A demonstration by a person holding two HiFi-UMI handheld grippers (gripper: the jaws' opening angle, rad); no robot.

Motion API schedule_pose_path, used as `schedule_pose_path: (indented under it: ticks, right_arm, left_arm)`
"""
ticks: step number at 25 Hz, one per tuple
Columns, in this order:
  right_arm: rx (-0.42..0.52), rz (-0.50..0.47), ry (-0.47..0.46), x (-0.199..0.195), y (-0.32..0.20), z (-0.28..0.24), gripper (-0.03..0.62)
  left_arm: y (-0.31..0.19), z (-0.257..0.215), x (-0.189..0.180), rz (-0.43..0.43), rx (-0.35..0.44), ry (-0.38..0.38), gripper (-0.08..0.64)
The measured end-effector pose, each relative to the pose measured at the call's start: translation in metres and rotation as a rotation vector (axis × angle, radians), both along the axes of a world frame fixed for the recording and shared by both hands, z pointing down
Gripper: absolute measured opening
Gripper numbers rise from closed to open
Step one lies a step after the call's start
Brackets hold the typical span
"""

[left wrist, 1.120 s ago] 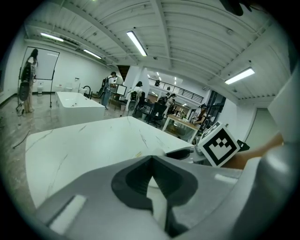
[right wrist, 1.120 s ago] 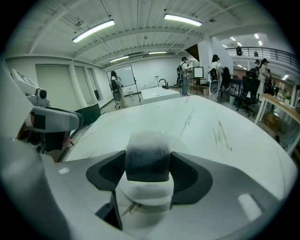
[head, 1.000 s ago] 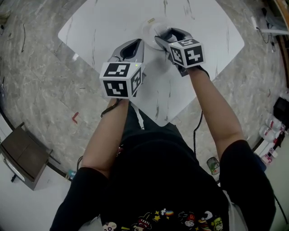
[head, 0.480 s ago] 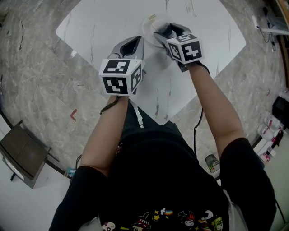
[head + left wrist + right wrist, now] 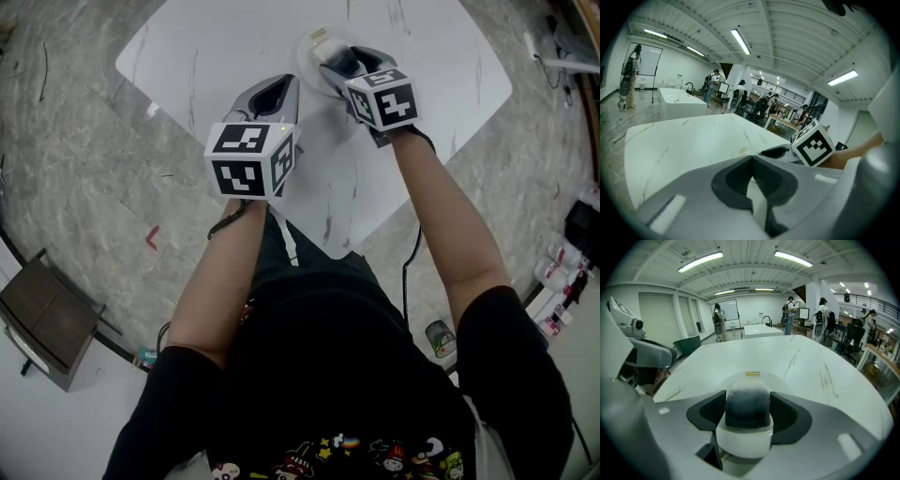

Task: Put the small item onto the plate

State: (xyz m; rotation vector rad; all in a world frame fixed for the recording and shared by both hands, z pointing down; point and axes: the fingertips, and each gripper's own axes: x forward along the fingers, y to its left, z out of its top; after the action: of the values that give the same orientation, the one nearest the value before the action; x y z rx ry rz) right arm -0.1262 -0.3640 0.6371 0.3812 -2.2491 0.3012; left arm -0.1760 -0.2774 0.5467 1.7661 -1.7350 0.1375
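The small item [image 5: 746, 411] is a rounded piece with a dark top and a white base. My right gripper [image 5: 747, 404] is shut on it, one dark pad against each side. Just beyond and below it lies the white plate [image 5: 787, 380], with a small yellow sticker [image 5: 752, 374] on its far rim. In the head view the right gripper [image 5: 342, 67] hangs over the near part of the plate [image 5: 314, 47]. My left gripper [image 5: 272, 98] sits to the left of the plate, shut with nothing between its jaws. In the left gripper view the left gripper [image 5: 752, 180] points toward the plate [image 5: 743, 151].
The plate sits on a white marble-patterned table [image 5: 234, 47] with rounded corners, its near corner pointing at the person. A grey stone floor surrounds it. A dark stool [image 5: 47, 319] stands at the lower left. People and desks fill the room's background.
My right gripper, with the small item in it, has edged slightly forward over the plate. The left gripper has barely moved.
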Motion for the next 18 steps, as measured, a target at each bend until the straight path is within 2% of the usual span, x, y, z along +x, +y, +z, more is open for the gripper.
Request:
schedule_pose_path:
  ticks: [18]
  right_arm:
    - [0.009, 0.005, -0.005, 0.000, 0.003, -0.003, 0.310]
  left_arm:
    - [0.012, -0.002, -0.006, 0.000, -0.001, -0.009, 0.000]
